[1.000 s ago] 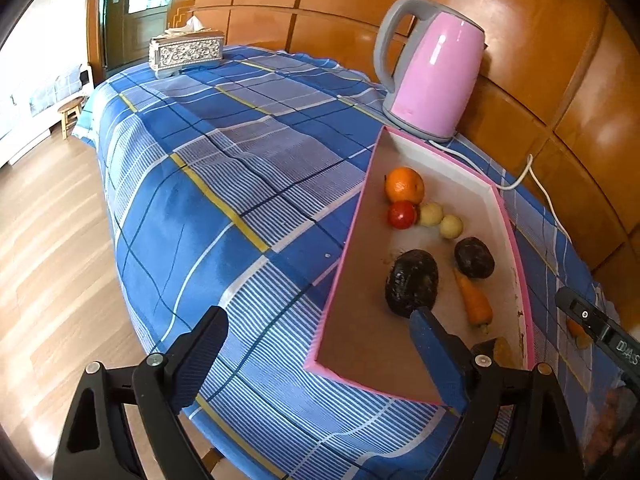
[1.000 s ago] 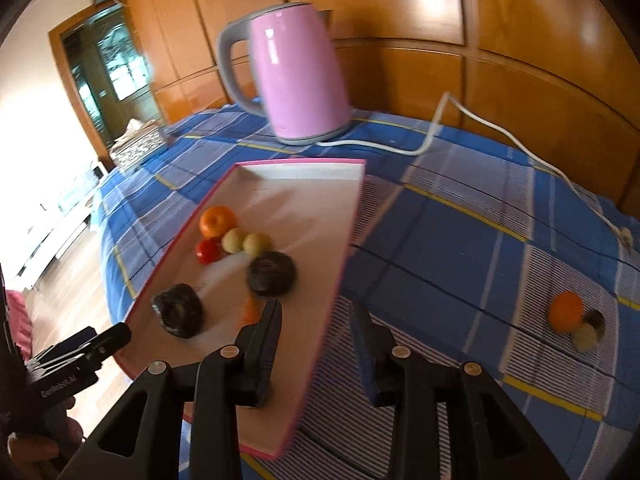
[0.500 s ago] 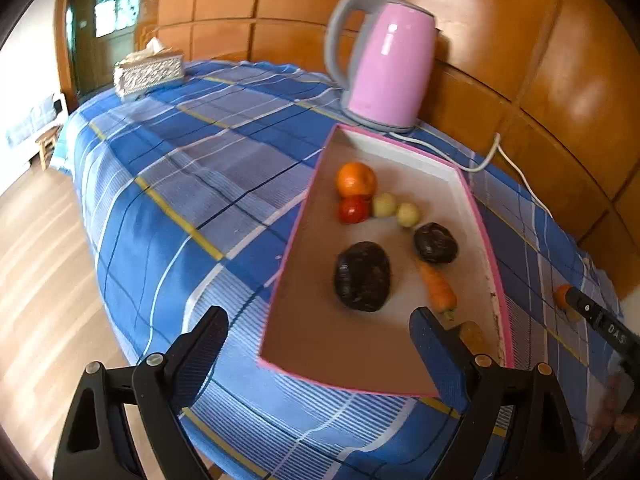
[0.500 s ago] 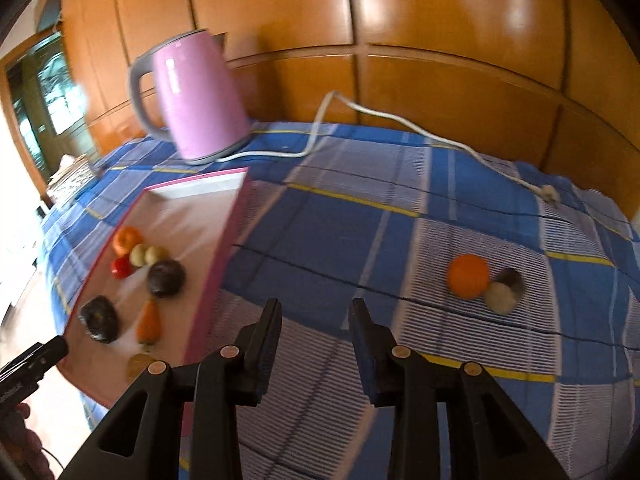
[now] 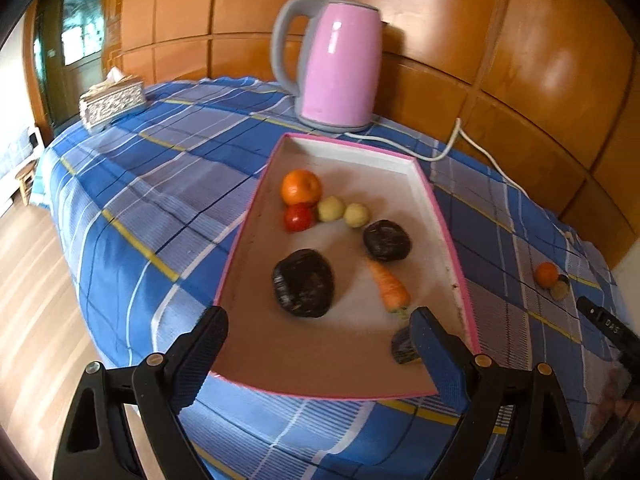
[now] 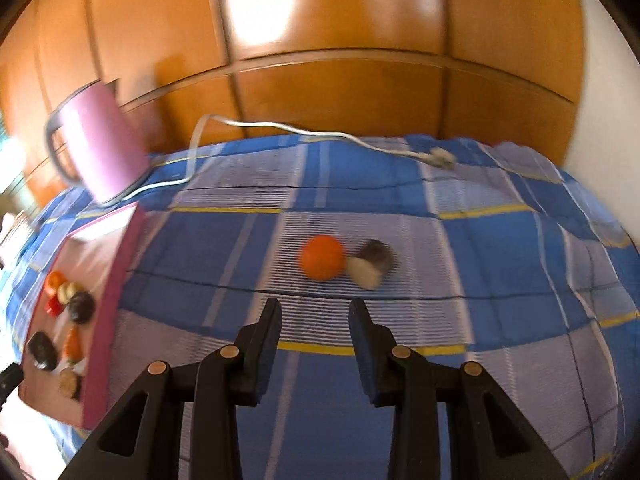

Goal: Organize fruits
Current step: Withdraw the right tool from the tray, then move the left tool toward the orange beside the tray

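A pink-rimmed tray (image 5: 444, 232) on the blue plaid cloth holds an orange (image 5: 301, 187), a tomato (image 5: 299, 217), two pale round fruits (image 5: 331, 208), two dark fruits (image 5: 303, 282), a carrot (image 5: 389, 286) and a small dark piece (image 5: 402, 346). My left gripper (image 5: 316, 316) hangs wide open over the tray's near end, holding nothing. Right of the tray, a loose orange (image 6: 322, 257), a pale fruit (image 6: 363, 272) and a dark one (image 6: 376, 254) lie together on the cloth. My right gripper (image 6: 315, 306) sits just short of them, its fingers narrowly apart and empty.
A pink kettle (image 5: 336, 64) stands behind the tray, its white cord (image 6: 280, 128) trailing along the wood-panelled wall. A tissue box (image 5: 112, 100) sits at the far left corner. The cloth drops off toward the wooden floor (image 5: 36, 300) on the left.
The right gripper has swung right, from the tray's edge to the loose fruits, which now lie just ahead. The left gripper has rolled and shifted so the tray lies centred between its fingers.
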Demonstrator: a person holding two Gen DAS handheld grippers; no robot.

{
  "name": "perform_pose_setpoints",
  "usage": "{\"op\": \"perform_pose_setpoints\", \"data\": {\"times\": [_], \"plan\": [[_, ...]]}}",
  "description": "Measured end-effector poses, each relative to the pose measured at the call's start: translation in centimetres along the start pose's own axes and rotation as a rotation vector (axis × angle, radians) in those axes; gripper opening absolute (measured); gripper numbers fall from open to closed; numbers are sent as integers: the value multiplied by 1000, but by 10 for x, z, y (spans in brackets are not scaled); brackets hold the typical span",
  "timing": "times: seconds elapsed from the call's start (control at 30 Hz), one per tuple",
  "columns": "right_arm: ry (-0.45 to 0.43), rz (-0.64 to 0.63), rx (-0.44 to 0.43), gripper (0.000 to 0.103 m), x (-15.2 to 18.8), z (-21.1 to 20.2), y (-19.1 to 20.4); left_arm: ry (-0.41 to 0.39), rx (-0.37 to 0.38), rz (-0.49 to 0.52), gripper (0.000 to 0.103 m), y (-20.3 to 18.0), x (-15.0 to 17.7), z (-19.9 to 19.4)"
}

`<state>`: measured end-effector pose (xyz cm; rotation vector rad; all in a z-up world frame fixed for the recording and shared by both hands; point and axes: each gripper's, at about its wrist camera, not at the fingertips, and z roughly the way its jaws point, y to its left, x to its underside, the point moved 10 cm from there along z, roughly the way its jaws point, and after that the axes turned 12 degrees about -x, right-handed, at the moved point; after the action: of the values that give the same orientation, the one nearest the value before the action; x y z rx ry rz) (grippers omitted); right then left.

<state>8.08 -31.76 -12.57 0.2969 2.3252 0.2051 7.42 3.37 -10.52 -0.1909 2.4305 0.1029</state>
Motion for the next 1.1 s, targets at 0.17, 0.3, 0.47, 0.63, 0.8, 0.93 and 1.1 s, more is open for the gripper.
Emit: {"op": "perform_pose_setpoints", "data": {"times": [0.17, 0.3, 0.47, 0.63, 0.8, 0.93, 1.1], "plan": [[-11, 54, 69, 35, 4, -7, -34, -12, 36, 45, 93, -23, -7, -3], [-21, 91, 113, 35, 5, -13, -57, -17, 64, 85, 93, -43, -10, -5], [-24, 134, 163, 35, 9, -17, -82, -33, 94, 150, 93, -70, -14, -9], [-21, 168, 205, 35, 16, -21, -106, -38, 123, 204, 93, -94, -14, -12], [-30, 205, 249, 35, 20, -27, -128, -38, 150, 253, 93, -121, -14, -11], [-39, 241, 291, 35, 22, -34, -149, -32, 179, 289, 92, -145, -14, -9], [-40, 283, 338, 35, 27, -39, -171, -25, 234, 349, 91, -175, -14, -7]]}}
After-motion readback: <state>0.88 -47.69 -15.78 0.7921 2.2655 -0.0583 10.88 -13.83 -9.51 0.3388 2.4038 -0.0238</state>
